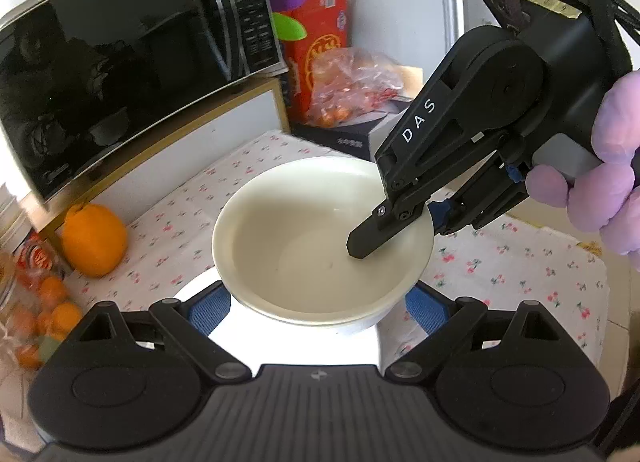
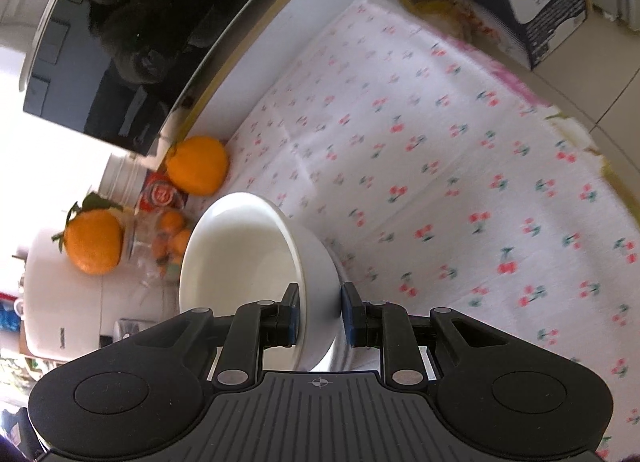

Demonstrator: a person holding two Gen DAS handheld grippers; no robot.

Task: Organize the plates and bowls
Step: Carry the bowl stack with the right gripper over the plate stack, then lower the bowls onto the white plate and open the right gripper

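A white bowl (image 1: 304, 230) hangs a little above the cherry-print tablecloth (image 1: 520, 270). My left gripper (image 1: 318, 308) is spread wide, its blue pads (image 1: 210, 308) set against both sides of the bowl's lower wall. From the right, my right gripper (image 1: 400, 232) is clamped on the bowl's rim, one finger inside and one outside. In the right wrist view the bowl (image 2: 256, 262) is tilted on its side, and the right gripper (image 2: 320, 314) has its pads (image 2: 294, 314) tight on the bowl's wall. A hand in a purple glove (image 1: 612, 182) holds the right gripper.
A black microwave (image 1: 120, 70) stands on a white shelf at the left, with a large orange (image 1: 94, 240) at its foot. More oranges and a glass jar (image 2: 160, 246) lie further left. A red box, a bag of fruit (image 1: 352, 82) and a dark carton (image 2: 532, 2) are behind.
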